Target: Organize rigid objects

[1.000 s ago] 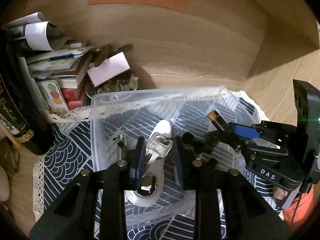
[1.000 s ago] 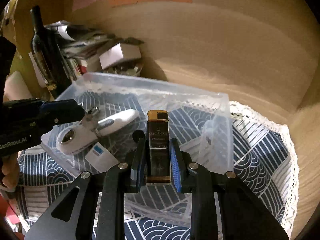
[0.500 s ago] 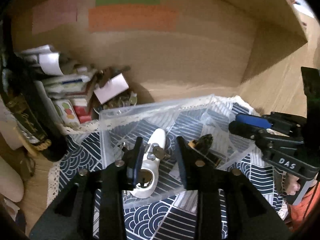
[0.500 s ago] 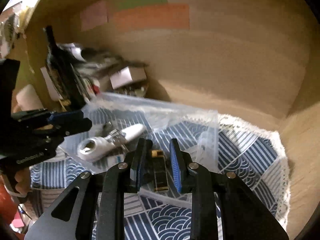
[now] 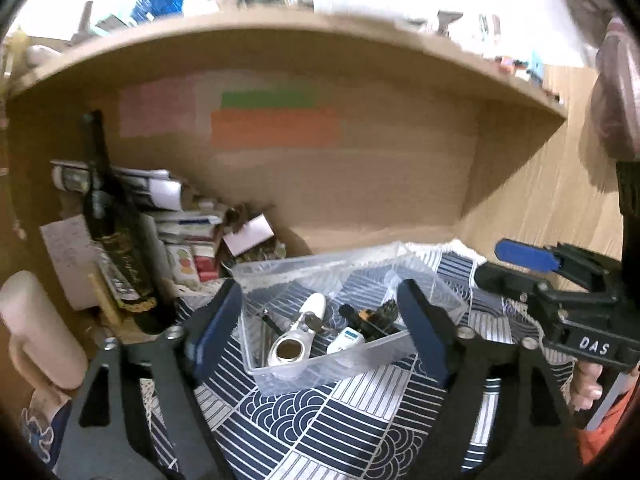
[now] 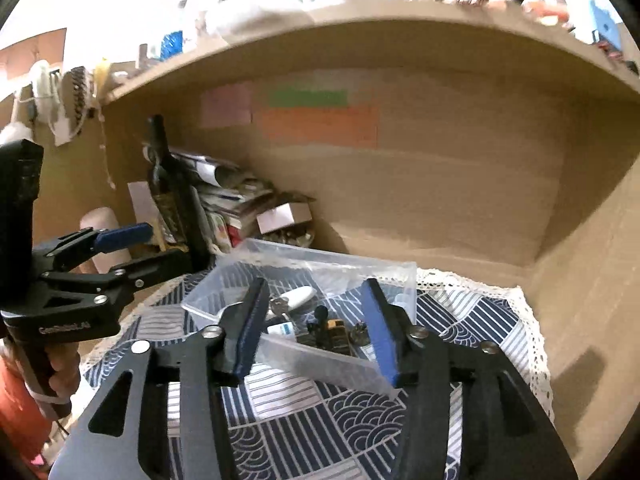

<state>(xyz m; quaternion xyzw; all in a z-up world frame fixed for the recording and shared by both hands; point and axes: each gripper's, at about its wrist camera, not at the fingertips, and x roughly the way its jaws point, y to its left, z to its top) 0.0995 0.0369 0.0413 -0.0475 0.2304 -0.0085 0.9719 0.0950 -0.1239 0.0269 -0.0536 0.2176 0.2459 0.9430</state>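
A clear plastic box (image 5: 280,276) (image 6: 332,262) stands on a blue patterned cloth (image 5: 340,432) (image 6: 320,412) inside a wooden alcove. In it lie a white handled tool (image 5: 298,340) (image 6: 300,295) with keys (image 5: 312,322) on it, a dark lighter (image 5: 366,316) (image 6: 338,334) and a small white card (image 5: 346,338). My left gripper (image 5: 320,334) is open and empty, held back above the box's near side. My right gripper (image 6: 316,330) is open and empty, also held back above the box.
A dark wine bottle (image 5: 116,240) (image 6: 176,204) stands at the left beside stacked books and papers (image 5: 184,232). A small white box (image 5: 250,234) (image 6: 284,216) lies behind the plastic box. Coloured notes (image 5: 276,126) hang on the back wall. A shelf board (image 6: 360,32) runs overhead.
The left gripper let go of the keys and the right gripper let go of the lighter; both now lie in the box. Both grippers opened wide and pulled back and up.
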